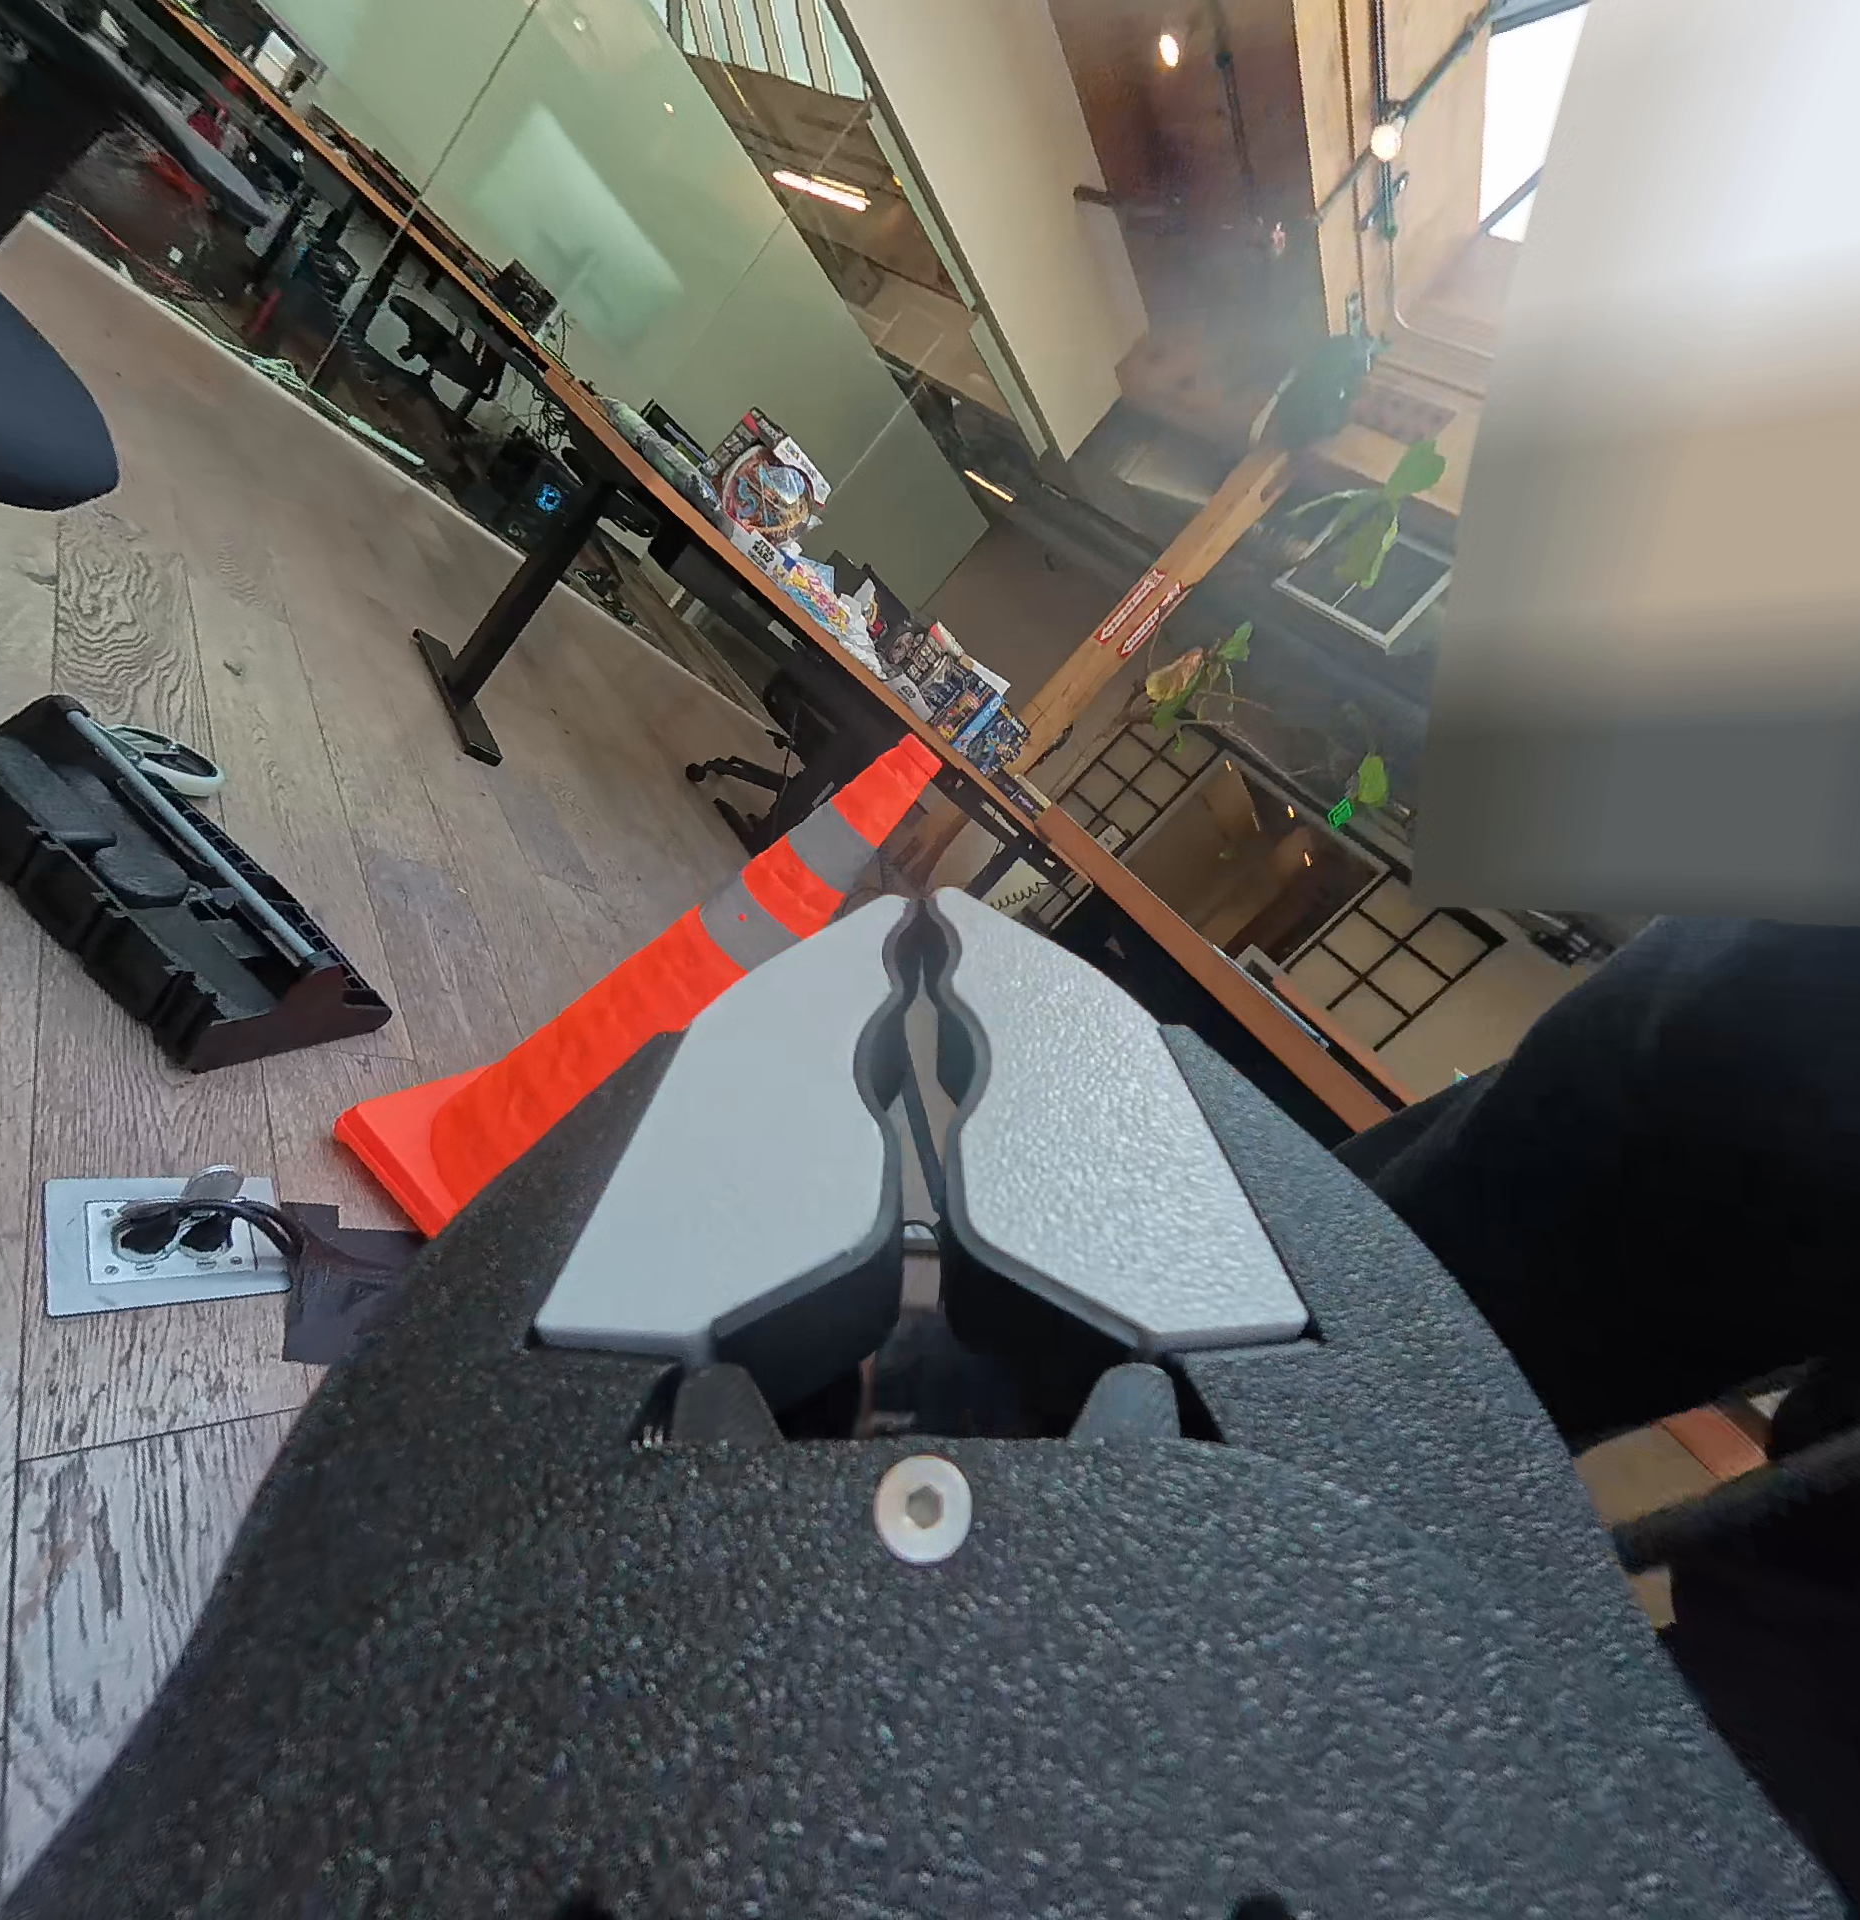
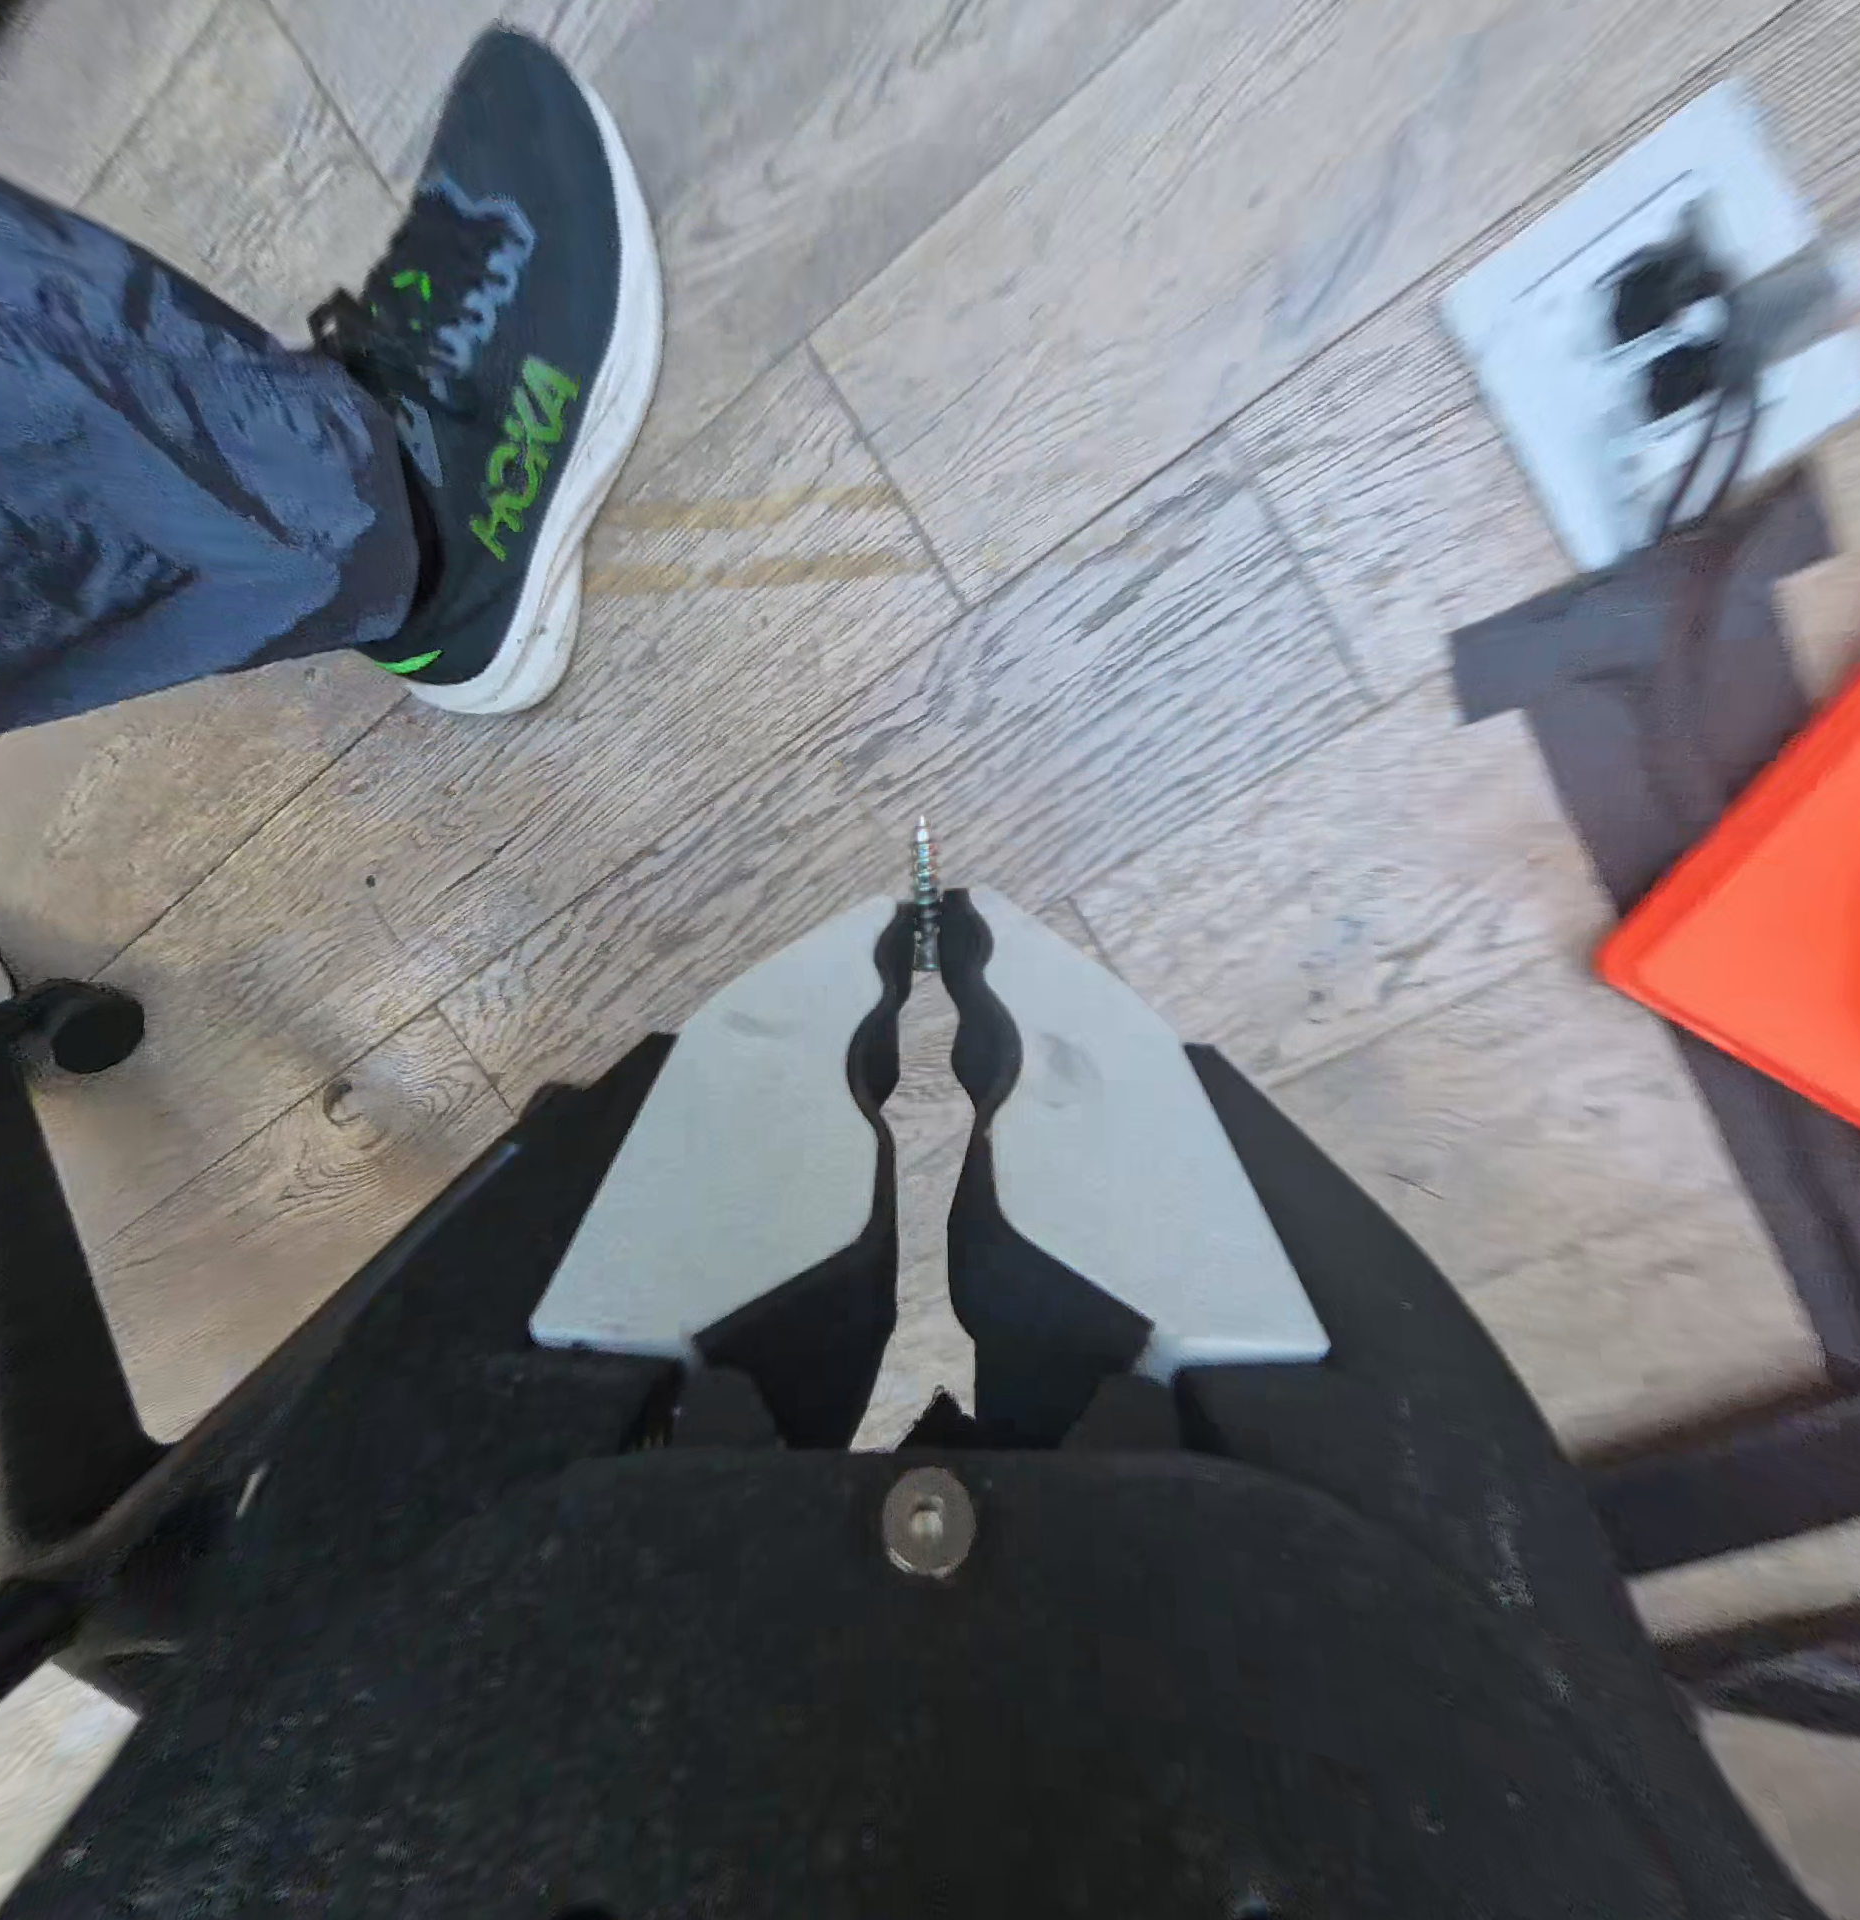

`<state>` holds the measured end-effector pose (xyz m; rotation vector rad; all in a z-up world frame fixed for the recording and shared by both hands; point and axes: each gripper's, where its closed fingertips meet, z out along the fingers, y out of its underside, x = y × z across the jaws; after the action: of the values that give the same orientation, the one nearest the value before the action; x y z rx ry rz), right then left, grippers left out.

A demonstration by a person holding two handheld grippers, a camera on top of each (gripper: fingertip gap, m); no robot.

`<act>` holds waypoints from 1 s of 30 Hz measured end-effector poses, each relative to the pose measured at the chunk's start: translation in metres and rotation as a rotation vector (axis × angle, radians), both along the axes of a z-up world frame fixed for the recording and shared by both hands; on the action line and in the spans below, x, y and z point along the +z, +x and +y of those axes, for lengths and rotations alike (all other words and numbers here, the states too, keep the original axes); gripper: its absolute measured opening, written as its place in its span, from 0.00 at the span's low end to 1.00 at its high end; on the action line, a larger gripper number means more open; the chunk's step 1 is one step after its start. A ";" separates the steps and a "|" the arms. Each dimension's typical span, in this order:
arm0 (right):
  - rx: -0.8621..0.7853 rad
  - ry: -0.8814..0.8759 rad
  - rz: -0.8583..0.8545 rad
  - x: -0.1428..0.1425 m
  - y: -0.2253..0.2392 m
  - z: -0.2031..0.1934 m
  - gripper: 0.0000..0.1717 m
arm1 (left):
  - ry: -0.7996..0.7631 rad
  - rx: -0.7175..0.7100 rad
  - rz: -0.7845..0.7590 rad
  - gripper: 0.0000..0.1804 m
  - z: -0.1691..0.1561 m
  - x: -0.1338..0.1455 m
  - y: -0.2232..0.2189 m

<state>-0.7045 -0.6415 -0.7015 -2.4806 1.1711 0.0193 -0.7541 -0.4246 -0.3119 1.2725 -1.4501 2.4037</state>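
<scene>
A small silver screw [image 2: 922, 883] sits pinched between the tips of the right gripper [image 2: 928, 914], its pointed end poking out past the fingertips and its lower threads caught between the black pads. The fingers [image 2: 1061, 1039] are nearly together, parted only by the screw's width. The gripper hangs over the wood floor [image 2: 1009, 520], the screw well above the boards.

Taking the orange cone [image 2: 1788, 935] as the landmark: its square base lies to the right of the right gripper, well apart from it. Just beyond the cone's base is a dark mat [image 2: 1632, 665], and past that a metal floor outlet [image 2: 1653, 332] with black cables plugged into it. On the far side of the gripper from the cone, a person's dark shoe [image 2: 521, 395] with a white sole and a blue trouser leg [image 2: 157, 457] stand on the floor. A black chair base [image 2: 84, 1029] shows at the left edge.

The left gripper [image 1: 921, 914] has its fingers [image 1: 780, 1122] pressed together at the tips with nothing between them. The cone [image 1: 635, 1018] stands just behind it, the outlet [image 1: 167, 1242] near the cone's base. A black tray [image 1: 157, 914] holding a pale bar lies farther left of the cone. Beyond the cone's tip runs a long desk [image 1: 1165, 904] stacked with colourful boxes [image 1: 936, 675].
</scene>
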 end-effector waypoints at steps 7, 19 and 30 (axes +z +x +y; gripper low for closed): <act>-0.202 -0.154 -0.381 0.344 0.022 -0.182 0.03 | 0.042 -0.051 -0.035 0.00 -0.016 0.007 -0.013; -0.854 -0.218 -0.138 0.481 -0.200 -0.490 0.03 | 0.038 -0.019 -0.135 0.00 -0.012 0.030 -0.079; -0.916 -0.095 -0.067 0.440 -0.238 -0.513 0.07 | 0.099 -0.093 -0.153 0.00 -0.050 0.029 -0.131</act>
<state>-0.9427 -1.1548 -0.2614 -1.7721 2.1805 -0.3701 -0.8848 -0.4750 -0.2825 1.0322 -1.6476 2.4430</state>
